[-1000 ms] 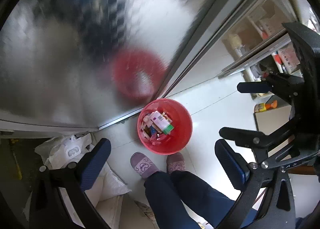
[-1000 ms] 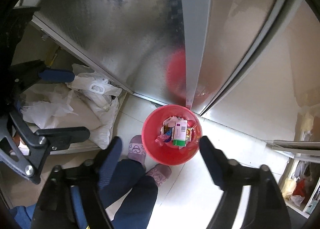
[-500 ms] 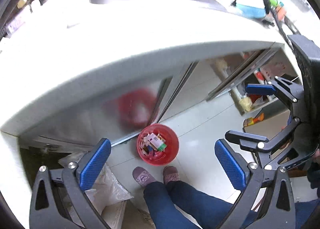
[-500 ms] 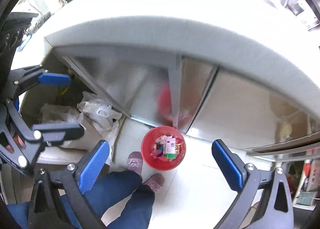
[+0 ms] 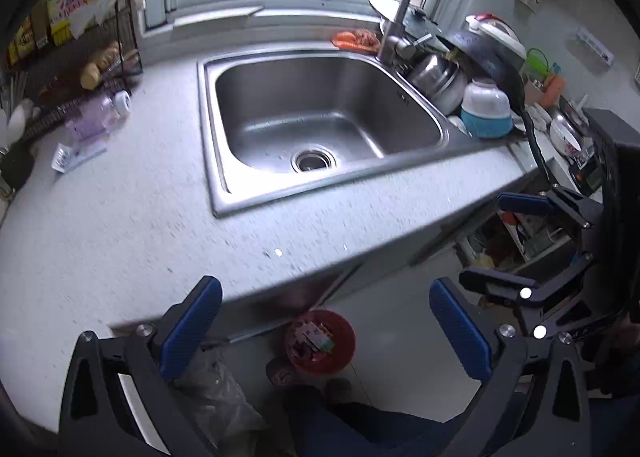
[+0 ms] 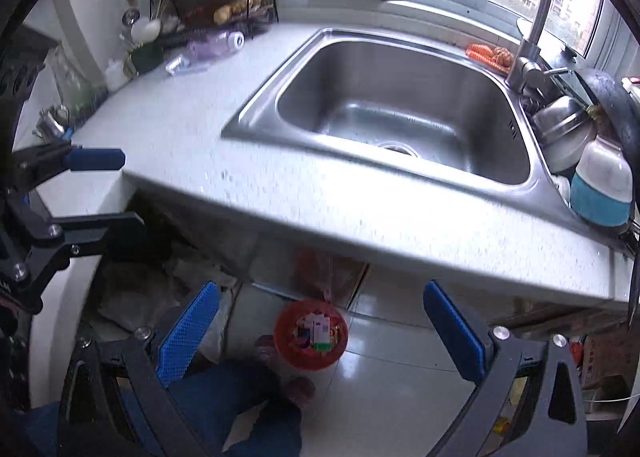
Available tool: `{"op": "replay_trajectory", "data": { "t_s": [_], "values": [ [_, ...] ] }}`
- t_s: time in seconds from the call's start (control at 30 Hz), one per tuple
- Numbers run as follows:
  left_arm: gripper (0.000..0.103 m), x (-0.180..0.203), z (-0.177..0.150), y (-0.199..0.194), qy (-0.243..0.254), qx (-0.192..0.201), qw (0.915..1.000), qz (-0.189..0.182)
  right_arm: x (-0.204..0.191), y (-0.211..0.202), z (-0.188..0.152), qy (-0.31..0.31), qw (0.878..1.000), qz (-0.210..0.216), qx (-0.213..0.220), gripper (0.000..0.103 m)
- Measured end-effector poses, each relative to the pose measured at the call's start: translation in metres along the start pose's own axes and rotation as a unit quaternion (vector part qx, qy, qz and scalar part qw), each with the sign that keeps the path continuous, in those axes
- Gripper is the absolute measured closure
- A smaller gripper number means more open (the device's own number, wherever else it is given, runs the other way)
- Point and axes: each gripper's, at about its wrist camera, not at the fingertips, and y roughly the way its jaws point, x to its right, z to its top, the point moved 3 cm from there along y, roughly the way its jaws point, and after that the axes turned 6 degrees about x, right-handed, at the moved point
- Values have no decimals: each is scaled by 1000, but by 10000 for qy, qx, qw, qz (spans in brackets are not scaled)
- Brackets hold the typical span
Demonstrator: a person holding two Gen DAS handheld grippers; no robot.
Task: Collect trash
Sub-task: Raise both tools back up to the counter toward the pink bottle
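With both my left gripper (image 5: 326, 323) and right gripper (image 6: 318, 321) spread wide and empty, I'd pinch the light, flat wrapper (image 5: 76, 155) near the countertop's (image 5: 140, 233) left edge across its short sides.

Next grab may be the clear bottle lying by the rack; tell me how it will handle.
The bottle lies on its side on the counter, so a push would probably roll it. It looks like thin clear plastic, likely light, and may squash or slip between the pads.
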Motion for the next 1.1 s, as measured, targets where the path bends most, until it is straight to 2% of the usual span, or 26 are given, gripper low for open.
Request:
{"op": "replay_trajectory", "data": {
  "t_s": [0.27, 0.63, 0.8, 1.1],
  "values": [
    [0, -46, 35, -1, -209, 144, 9994, 221, -12, 7, 58, -586, 9980, -231, 104, 1],
    [0, -135, 83, 18, -599, 96, 9971, 465, -56, 61, 137, -1361, 9903, -286, 40, 1],
    [0, -180, 96, 28, -817, 64, 9954, 499, -81, 94, 168, -1386, 9903, 73, -113, 1],
    [0, -271, 106, 44, -1193, -143, 9900, 742, -119, 151, 218, -1620, 9862, 221, -272, 1]
  ]
}}
